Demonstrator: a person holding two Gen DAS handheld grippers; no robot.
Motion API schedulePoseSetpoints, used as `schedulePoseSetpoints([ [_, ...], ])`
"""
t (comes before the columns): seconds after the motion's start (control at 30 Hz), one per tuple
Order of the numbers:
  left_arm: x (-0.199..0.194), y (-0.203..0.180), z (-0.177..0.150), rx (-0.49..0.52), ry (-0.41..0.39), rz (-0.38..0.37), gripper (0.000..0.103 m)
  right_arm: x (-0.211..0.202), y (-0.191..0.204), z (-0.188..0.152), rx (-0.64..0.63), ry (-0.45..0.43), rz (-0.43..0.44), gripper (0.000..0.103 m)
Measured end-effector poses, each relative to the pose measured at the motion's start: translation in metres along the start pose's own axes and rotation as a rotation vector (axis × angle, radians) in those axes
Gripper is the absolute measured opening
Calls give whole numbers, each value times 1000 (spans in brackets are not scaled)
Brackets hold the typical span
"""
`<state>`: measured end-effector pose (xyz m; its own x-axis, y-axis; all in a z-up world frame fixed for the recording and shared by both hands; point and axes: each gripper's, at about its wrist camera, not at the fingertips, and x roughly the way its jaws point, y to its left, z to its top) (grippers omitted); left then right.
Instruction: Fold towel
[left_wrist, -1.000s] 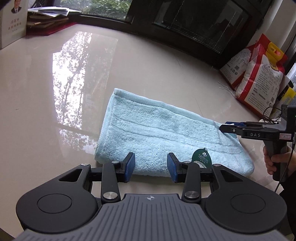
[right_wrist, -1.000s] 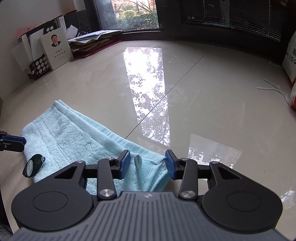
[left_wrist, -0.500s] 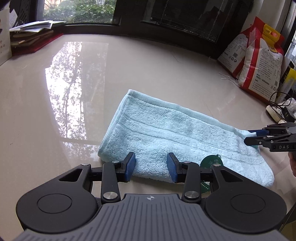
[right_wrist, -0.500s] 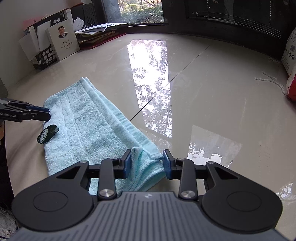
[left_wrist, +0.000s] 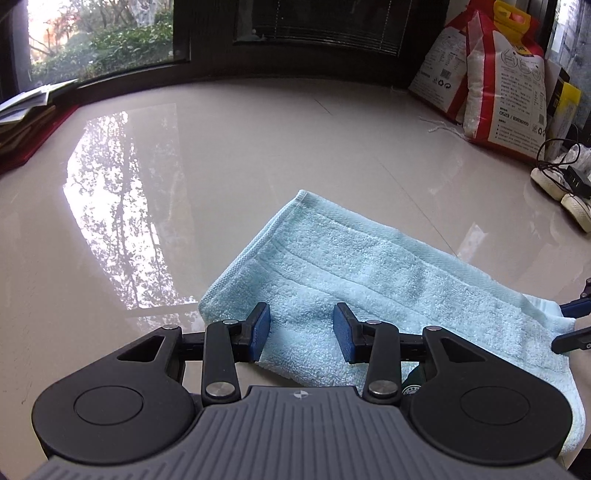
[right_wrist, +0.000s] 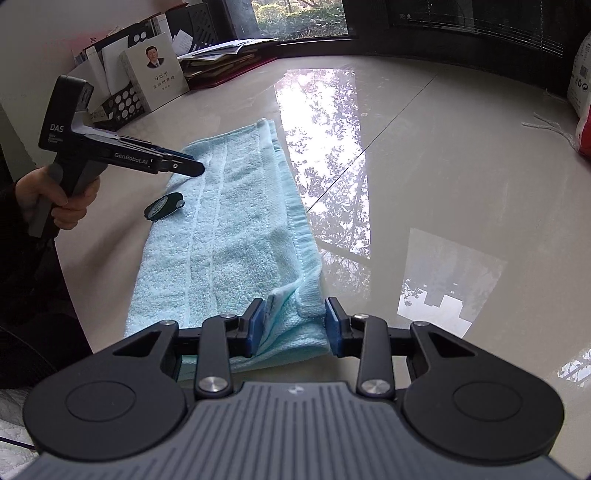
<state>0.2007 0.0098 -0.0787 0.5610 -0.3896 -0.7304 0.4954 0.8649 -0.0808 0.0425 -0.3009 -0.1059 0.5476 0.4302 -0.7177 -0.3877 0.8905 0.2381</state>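
Note:
A light blue towel (left_wrist: 369, 280), folded into a long strip, lies flat on the glossy beige table (left_wrist: 184, 184). My left gripper (left_wrist: 301, 334) is open, its pads astride the towel's near left end, just above it. In the right wrist view the towel (right_wrist: 229, 240) runs away from me; my right gripper (right_wrist: 293, 326) is open with the towel's rumpled near corner between its pads. The left gripper (right_wrist: 192, 168) shows there too, hovering over the towel's far left edge. A dark green oval tag (right_wrist: 164, 205) lies on the towel's left edge.
Rice bags (left_wrist: 495, 74) stand at the far right, with cables and a power strip (left_wrist: 565, 177) beside them. Books and papers (right_wrist: 162, 81) are stacked along the far left by the window. The table's near edge (right_wrist: 70, 258) curves at the left.
Both grippers pulled back and apart along the towel. The right gripper's jaws have opened slightly, leaving the corner lying between the pads. The towel now lies stretched out in a strip.

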Motion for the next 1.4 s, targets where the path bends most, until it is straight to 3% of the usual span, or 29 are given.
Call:
schedulePoseSetpoints([
  [0.57,24,-9,16,96,-27,-11,42,-4,68,-29,50,-17,87,36],
  [0.77,31,-16,20,105,-46,-11,42,-7,84,-39,70,-40,80,37],
  [1.27,19,-19,19,93,-70,35,43,-8,83,-36,104,-56,64,38],
  [1.4,8,-17,17,66,-79,53,46,-9,79,-34,117,-65,58,43],
])
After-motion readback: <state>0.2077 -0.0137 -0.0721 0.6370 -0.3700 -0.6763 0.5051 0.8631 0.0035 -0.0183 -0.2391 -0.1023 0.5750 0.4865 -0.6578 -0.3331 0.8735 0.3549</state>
